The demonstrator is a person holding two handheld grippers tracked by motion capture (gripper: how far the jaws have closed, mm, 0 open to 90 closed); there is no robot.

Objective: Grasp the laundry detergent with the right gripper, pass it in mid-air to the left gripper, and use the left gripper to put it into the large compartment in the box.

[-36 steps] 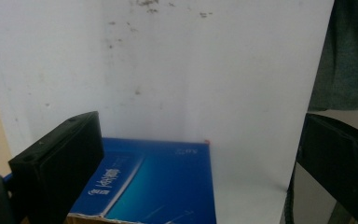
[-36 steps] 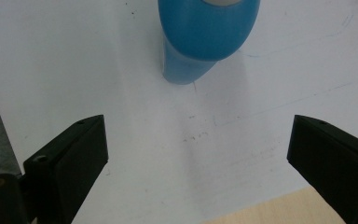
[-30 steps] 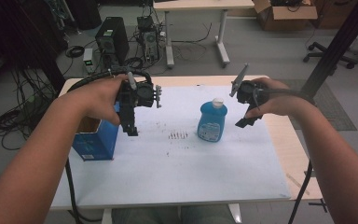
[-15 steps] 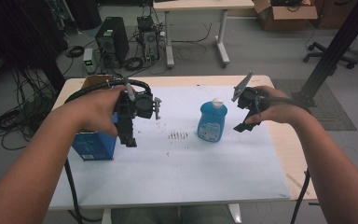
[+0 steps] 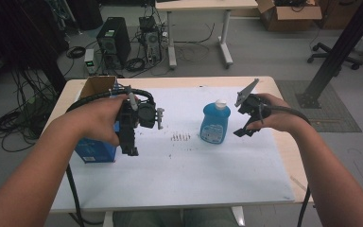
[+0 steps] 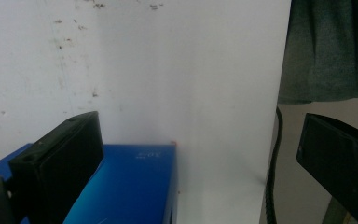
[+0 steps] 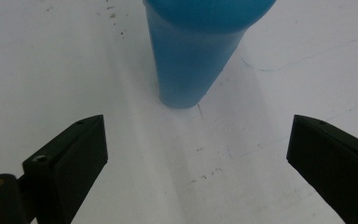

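A: Bottle (image 5: 215, 124) — blue, white cap, upright on the white sheet (image 5: 179, 165). Blue box (image 5: 93, 149) sits well left of the bottle, at the sheet's left edge.
B: Claws?
A: Left gripper (image 5: 128, 142) hangs just right of the box, jaws spread, nothing between them. Right gripper (image 5: 246, 116) hovers just right of the bottle, jaws spread wide, empty, aimed at its base.
B: Step?
A: Looks like the approach, no grasp yet. Next move calls for the right one to close in level so the jaws straddle the bottle, then squeeze.
B: Obstacles?
A: Only small dark specks (image 5: 179, 137) left of the bottle. Risk: nudging it over.
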